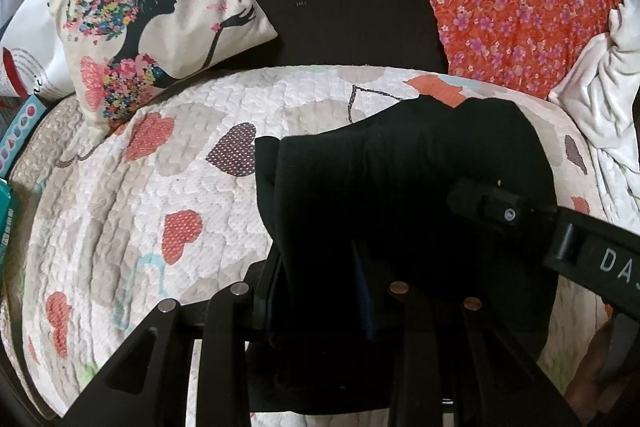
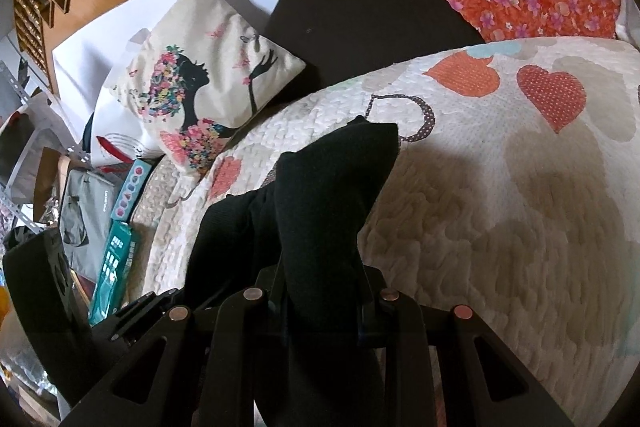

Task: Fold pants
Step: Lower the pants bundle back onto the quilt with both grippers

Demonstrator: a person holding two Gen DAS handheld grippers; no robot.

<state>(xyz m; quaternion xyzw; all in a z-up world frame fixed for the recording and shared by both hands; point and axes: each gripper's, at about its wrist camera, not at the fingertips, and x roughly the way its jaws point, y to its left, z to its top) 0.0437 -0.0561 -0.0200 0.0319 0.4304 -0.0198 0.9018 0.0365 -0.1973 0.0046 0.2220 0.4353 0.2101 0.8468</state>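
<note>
Pants (image 2: 320, 195) pinched both grippers; quilt (image 2: 520, 207) rt side open.

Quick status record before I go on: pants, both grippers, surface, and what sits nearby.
pants: black pants, bunched, held up off the quilt at two places
left gripper: left gripper shut on pants
right gripper: right gripper shut on pants
surface: heart-print quilt, bare ahead of the right gripper
nearby: printed cushion at the back left; orange floral fabric at the back right
fold: not yet laid flat
</note>
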